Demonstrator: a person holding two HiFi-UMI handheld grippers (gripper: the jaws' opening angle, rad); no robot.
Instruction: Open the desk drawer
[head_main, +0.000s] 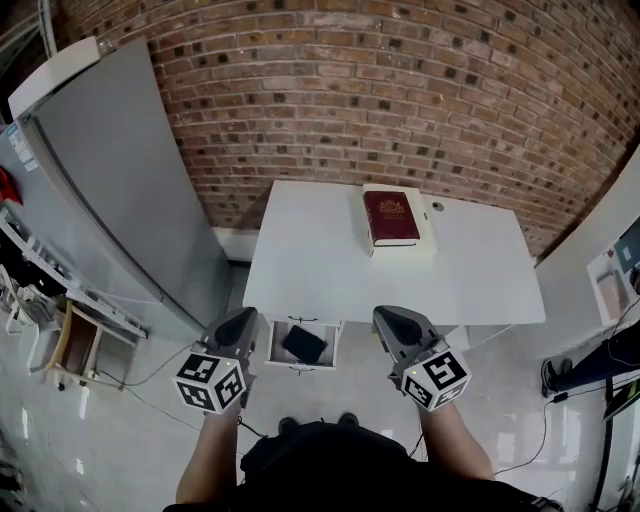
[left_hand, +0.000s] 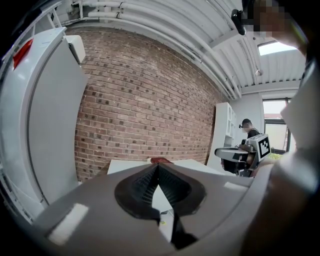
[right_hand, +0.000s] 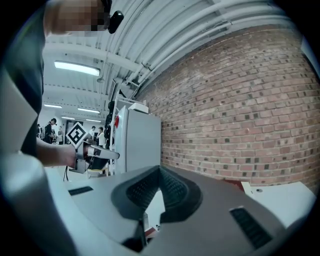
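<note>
Left gripper (head_main: 241, 322) has its jaws pressed together tip to tip, with nothing between them; its own view shows the ribbed pads meeting in a closed line. Right gripper (head_main: 392, 318) is the same, jaws fully together and holding nothing. Each is held in a hand, at the near edge of the worktop (head_main: 320, 270), pointing roughly level towards the brick wall (head_main: 400, 90). Neither touches anything.

The drawer (head_main: 278, 352) sits under the worktop's front edge, towards its left side, and is pulled out. In the head view it lies between the two grippers, nearer the left one and lower than both. A flat dark thing (head_main: 303, 344) lies inside it at a slant; what it is cannot be made out.

On the white worktop, near the far edge and just right of centre, a dark red book (head_main: 390, 217) lies flat on a pale sheet or box that shows around its edges. A small round mark (head_main: 437, 207) is just to the book's right. A tall grey cabinet (head_main: 130, 190) stands against the wall to the left, apart from the worktop. The person's shoes (head_main: 347, 421) show on the floor below the drawer.
</note>
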